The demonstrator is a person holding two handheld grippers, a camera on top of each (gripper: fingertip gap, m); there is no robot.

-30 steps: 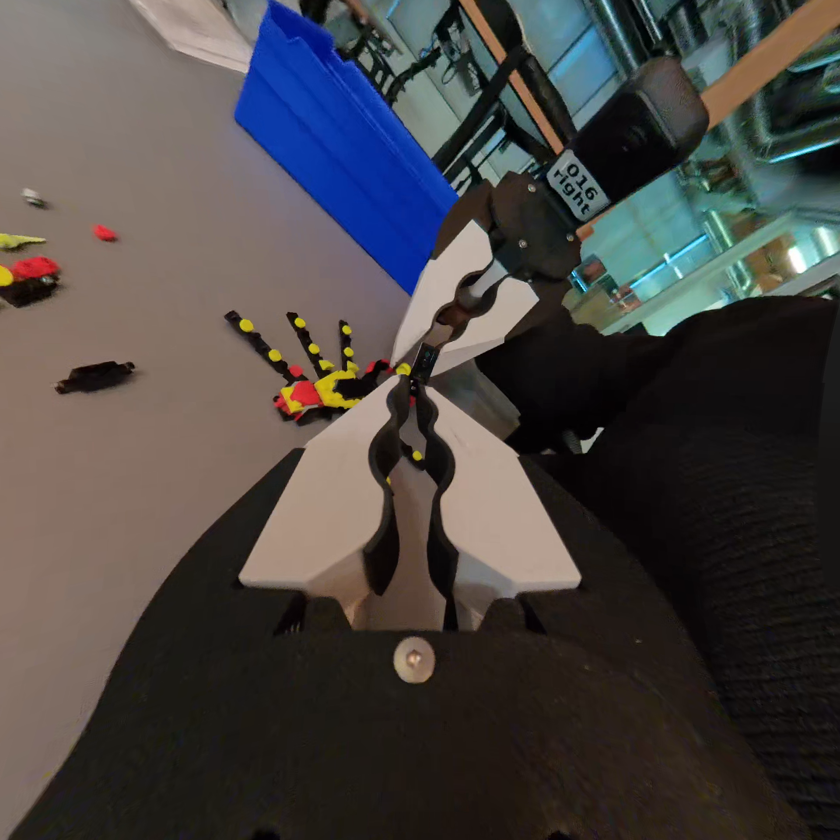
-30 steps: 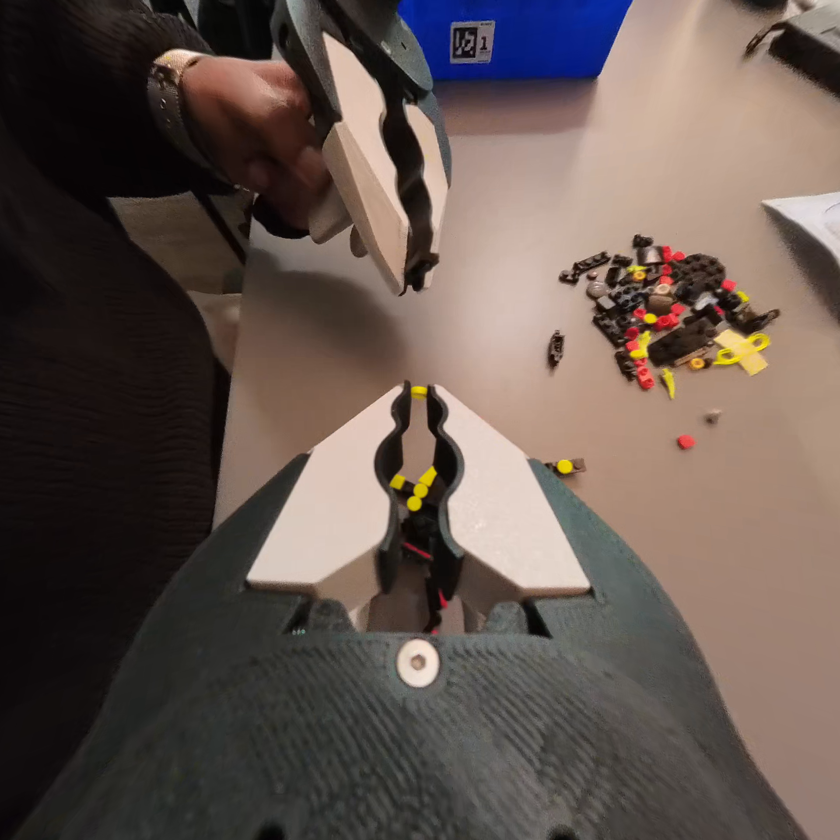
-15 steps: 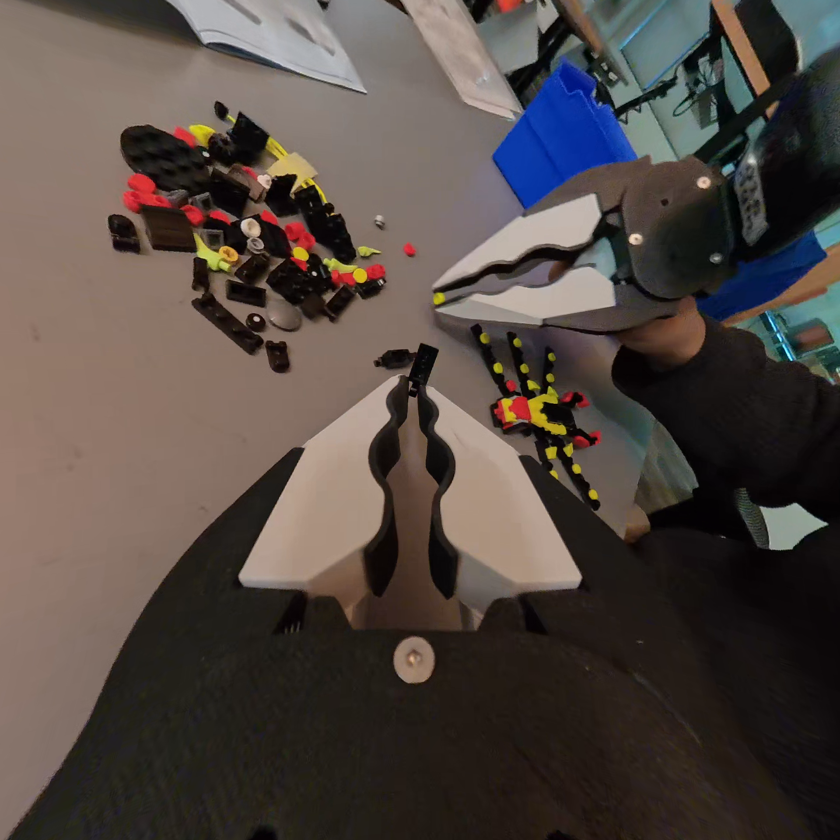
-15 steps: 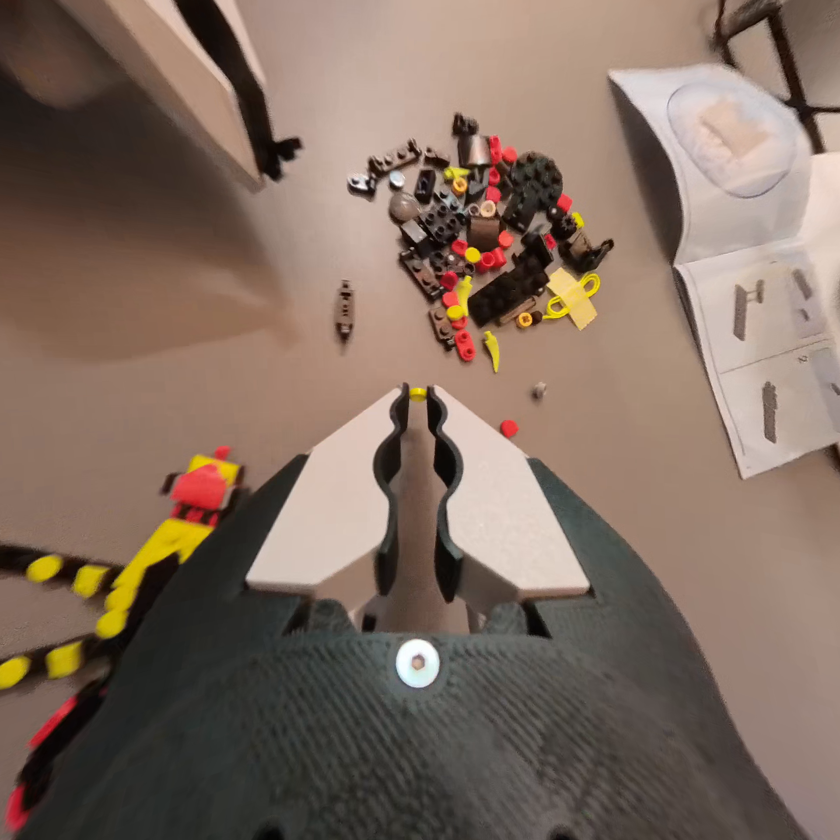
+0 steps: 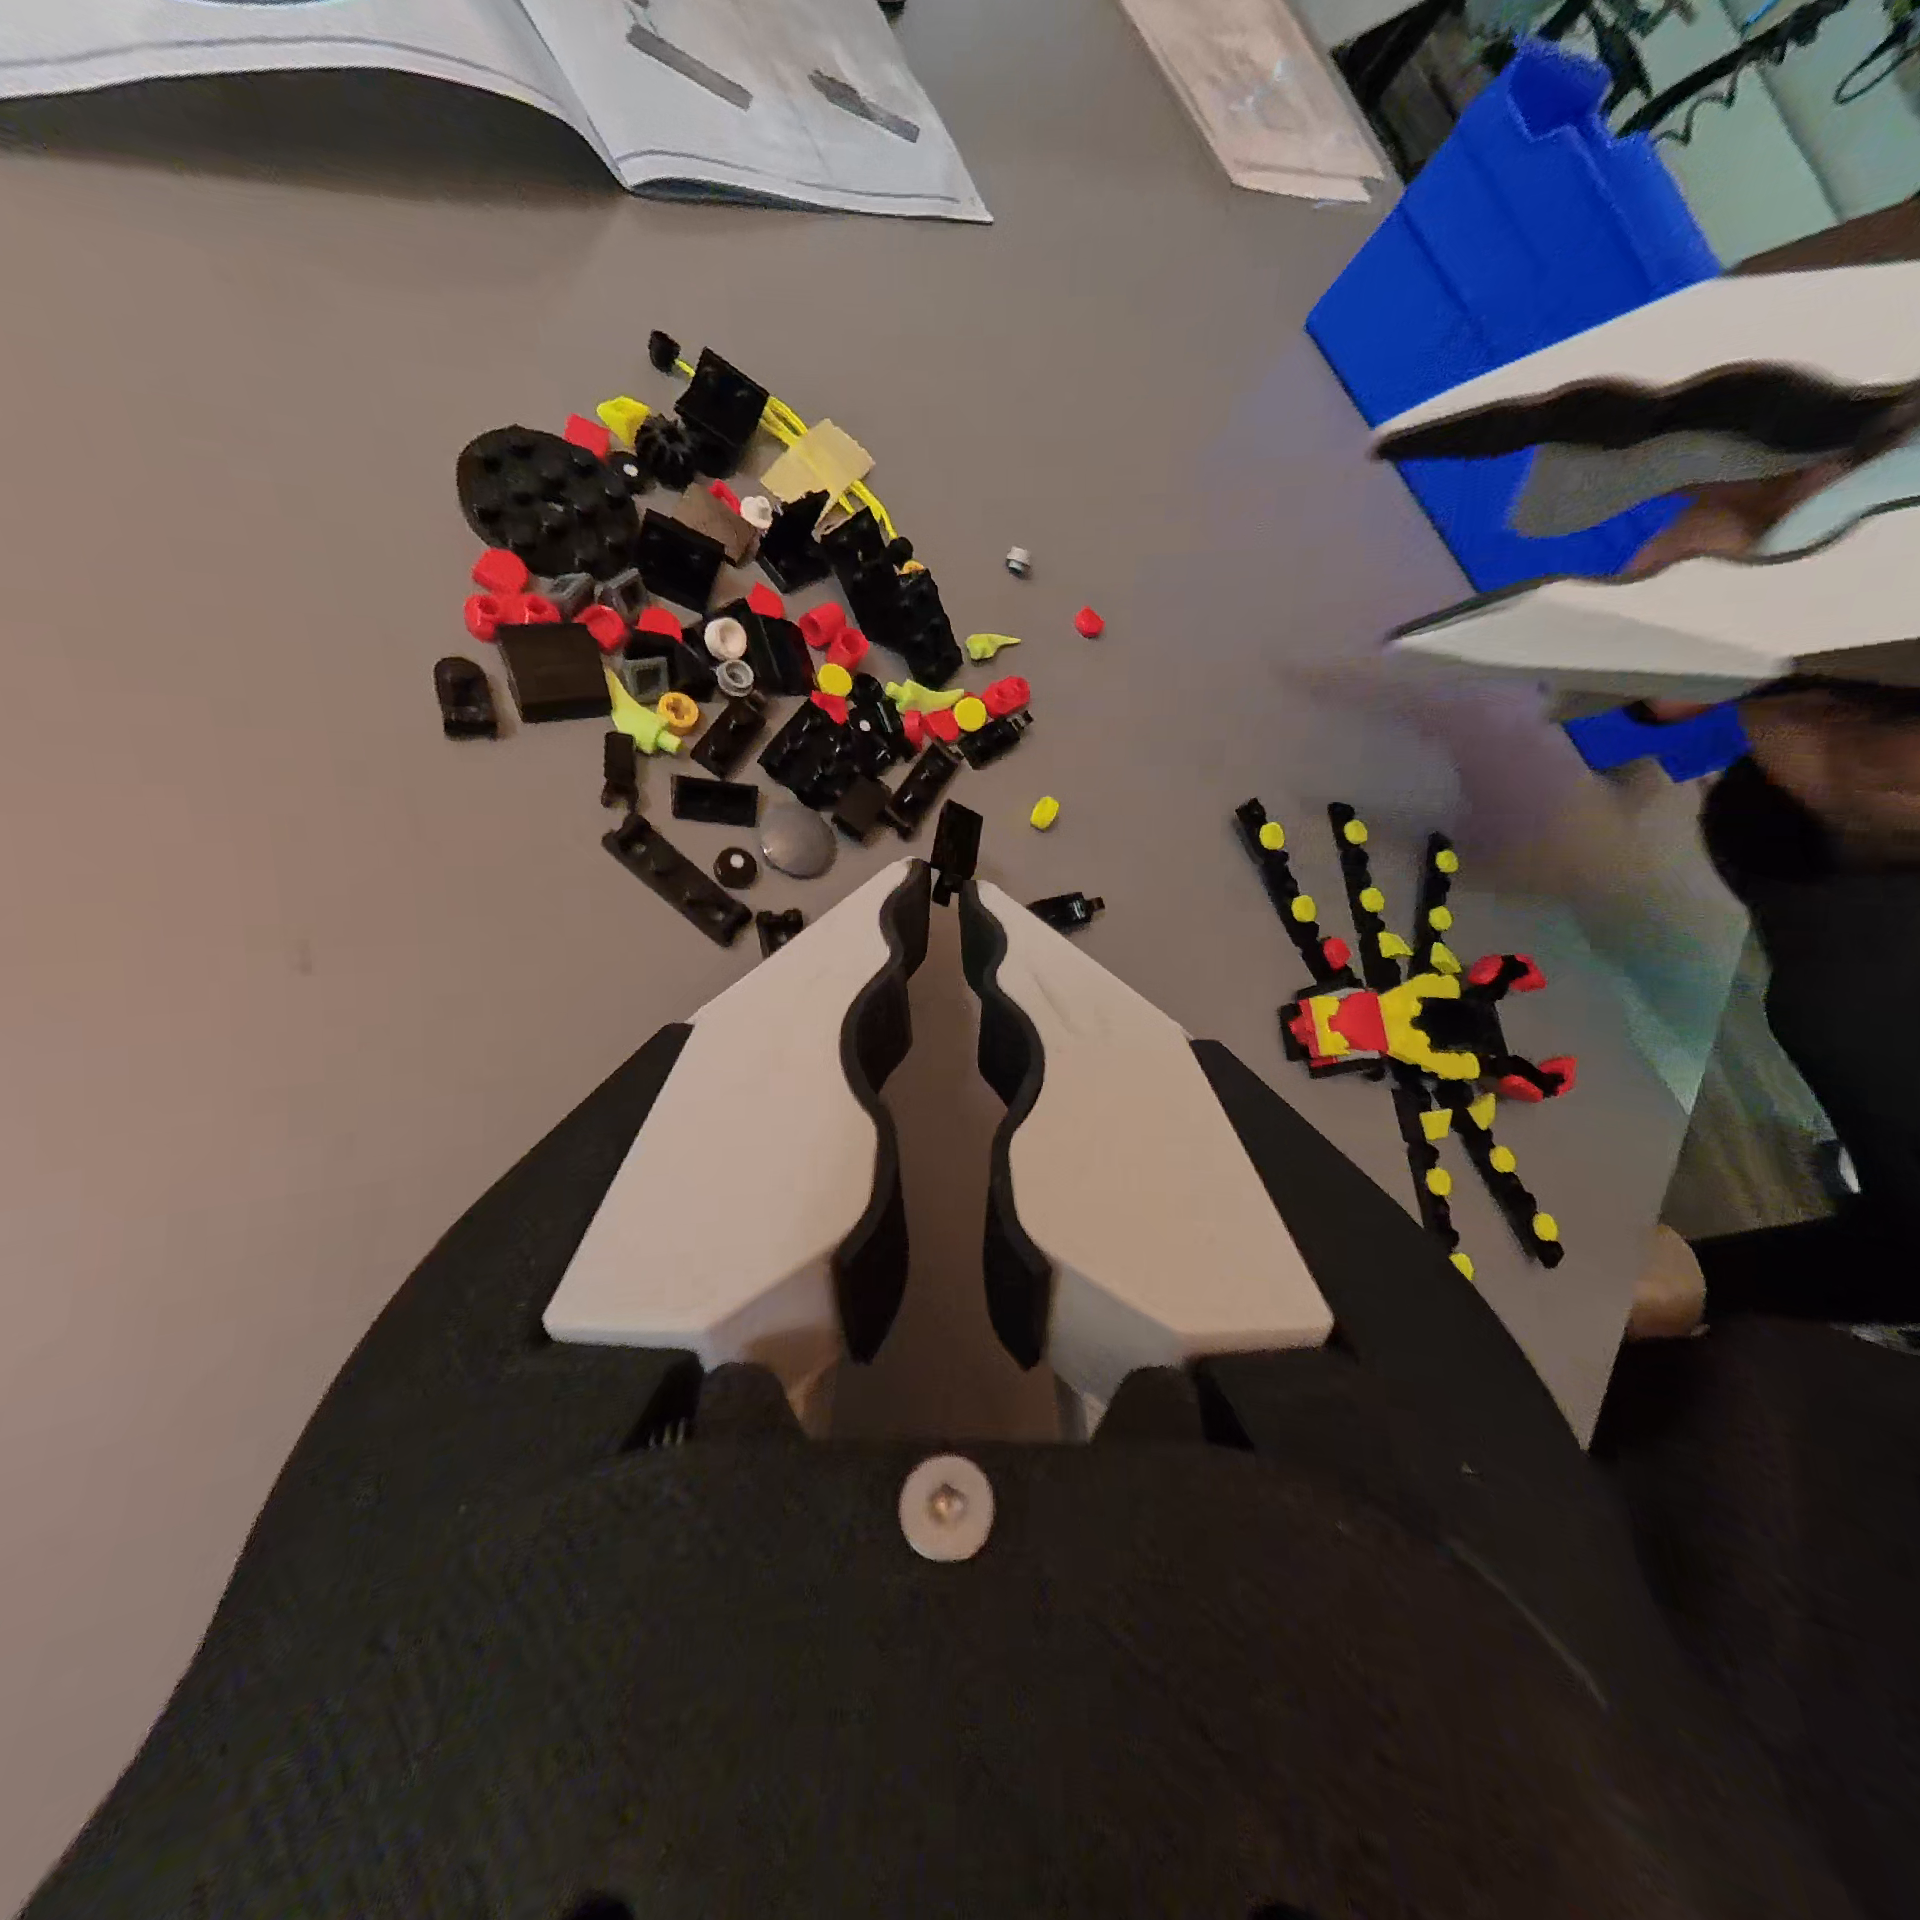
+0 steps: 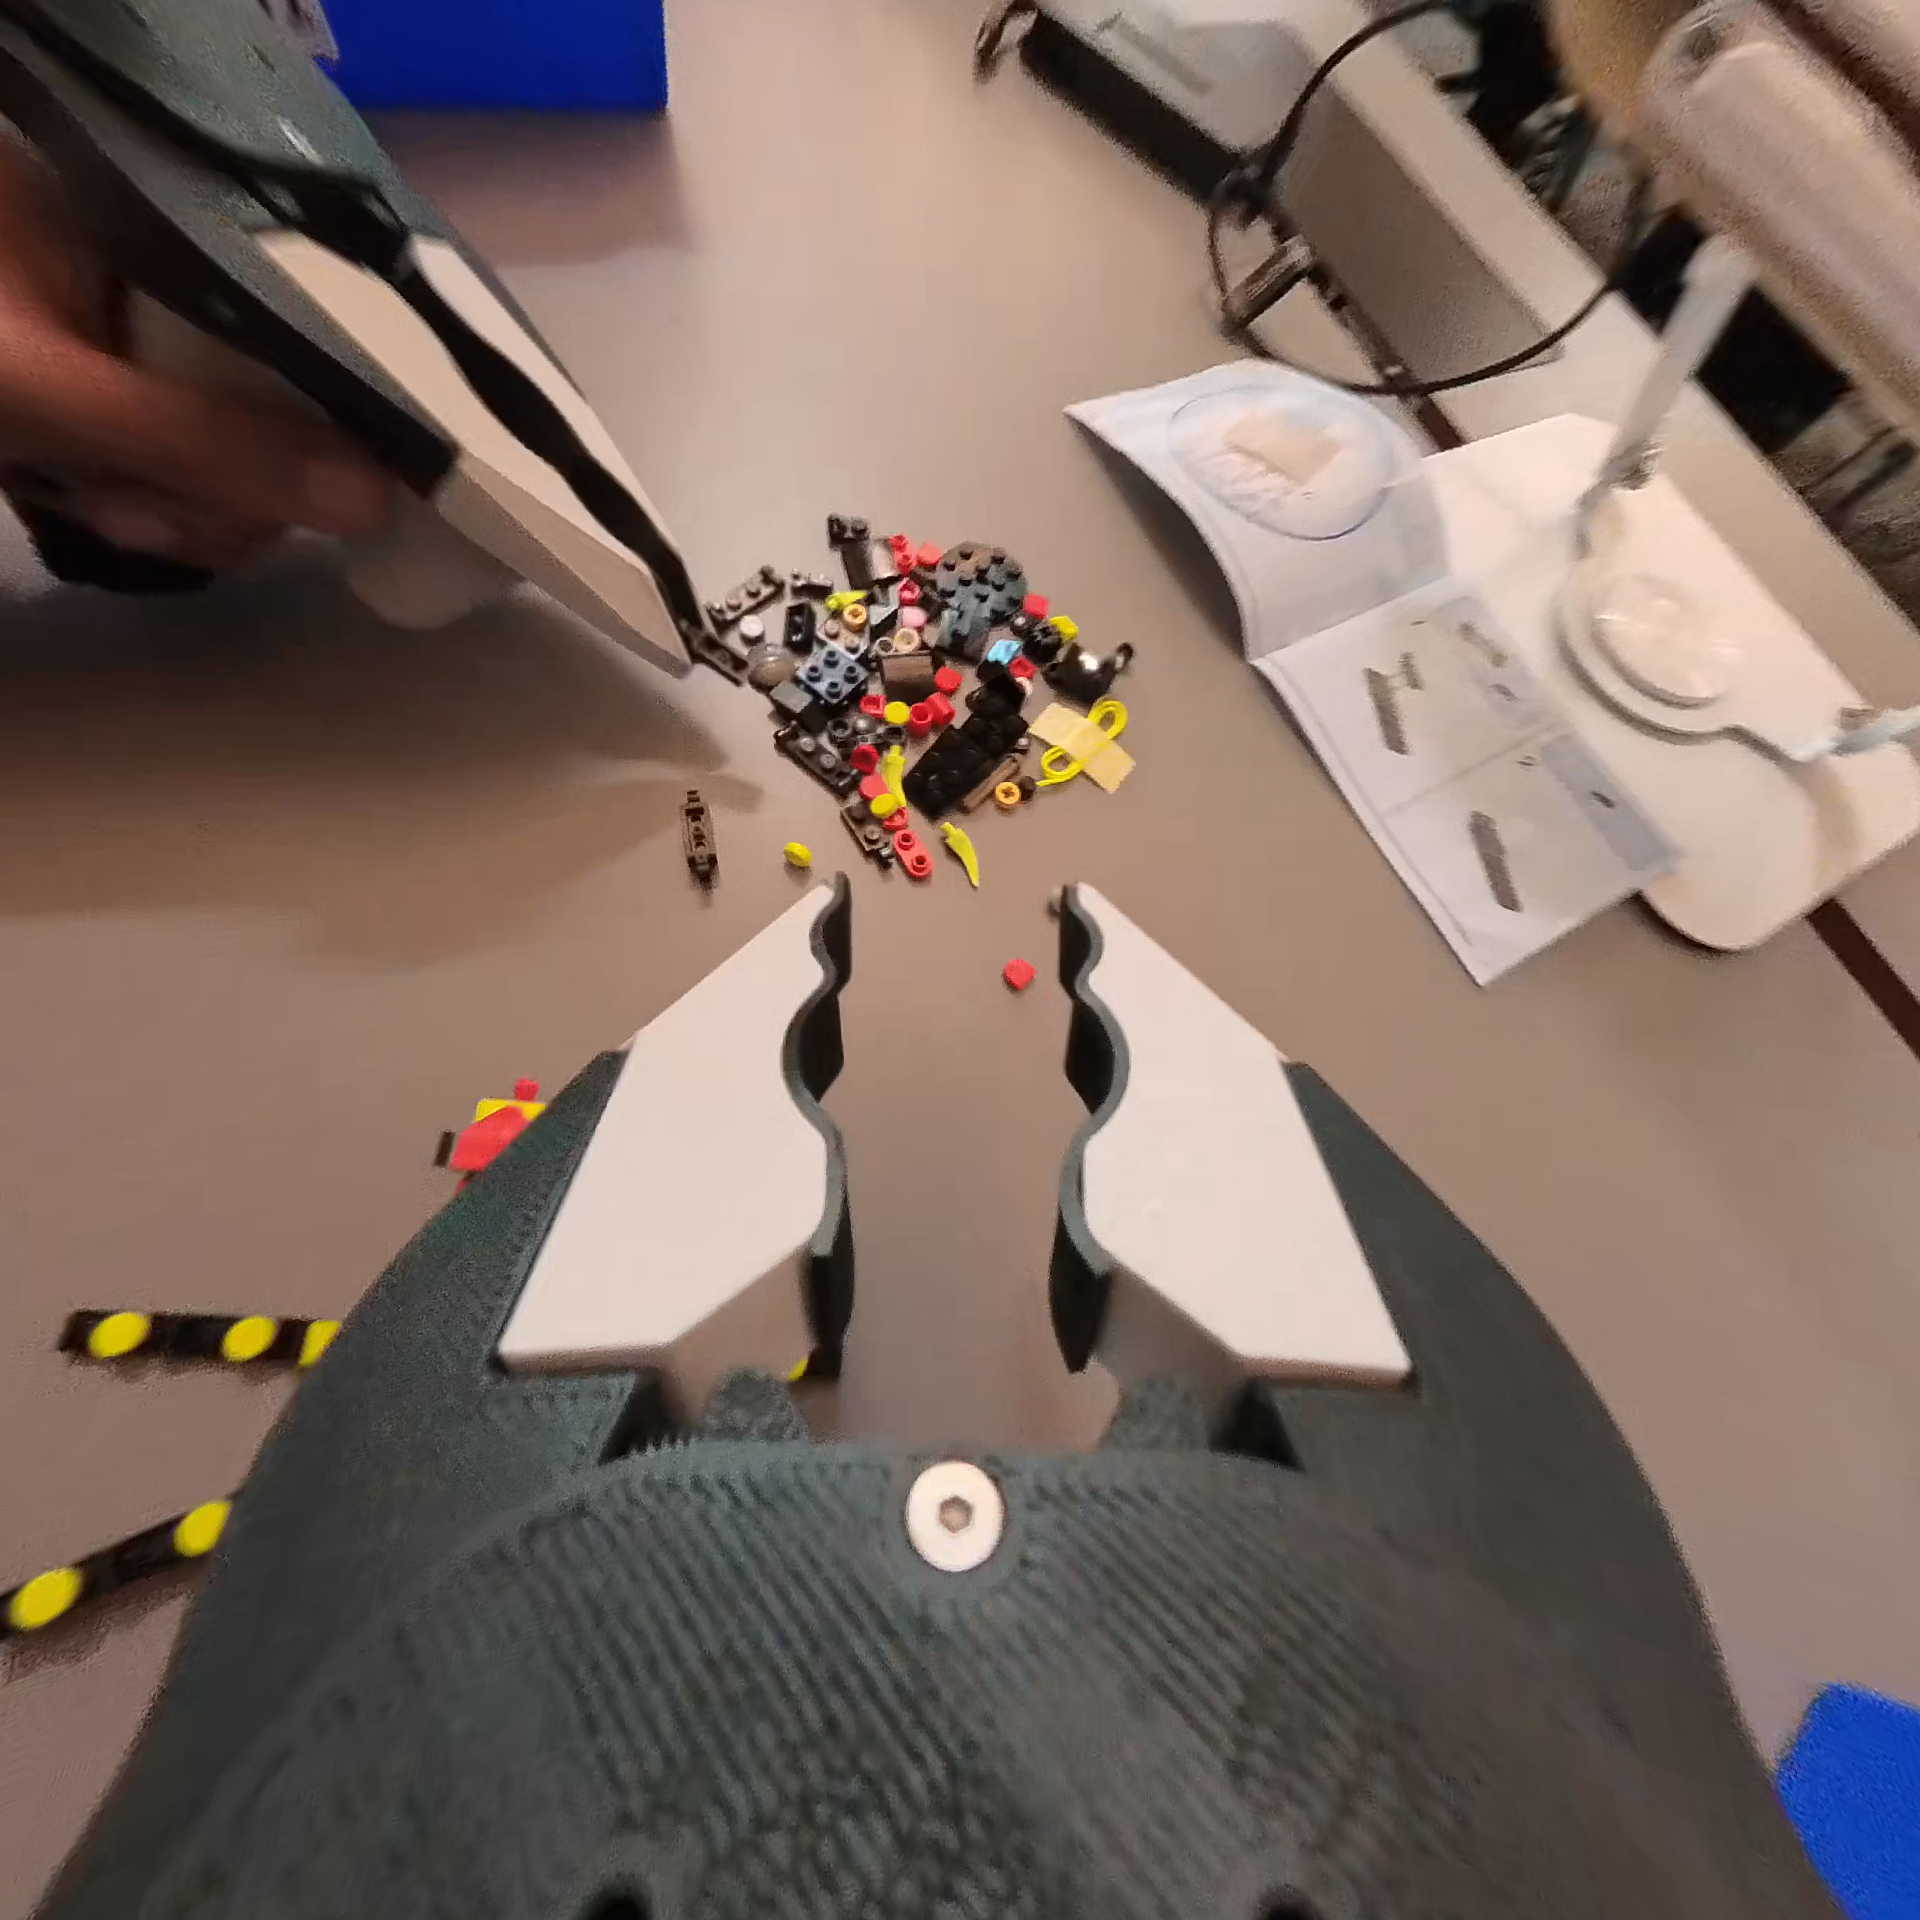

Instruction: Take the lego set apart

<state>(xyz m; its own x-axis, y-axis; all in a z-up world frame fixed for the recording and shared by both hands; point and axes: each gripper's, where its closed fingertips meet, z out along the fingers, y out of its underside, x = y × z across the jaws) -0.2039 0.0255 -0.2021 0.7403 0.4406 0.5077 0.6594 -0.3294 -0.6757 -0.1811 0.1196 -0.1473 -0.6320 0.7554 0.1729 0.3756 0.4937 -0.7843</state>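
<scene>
Lego spider lies on the desk right of the left gripper, whose fingers pinch a small black piece; loose bricks crowd ahead; right gripper fingers gape wide, empty; booklet beyond.

I see a plain grey-brown worktop under even indoor light. Ahead of my left fingers an open booklet lies flat; to their right stands a blue bin. Beyond my right fingers, a white lamp base and dark cables.
</scene>
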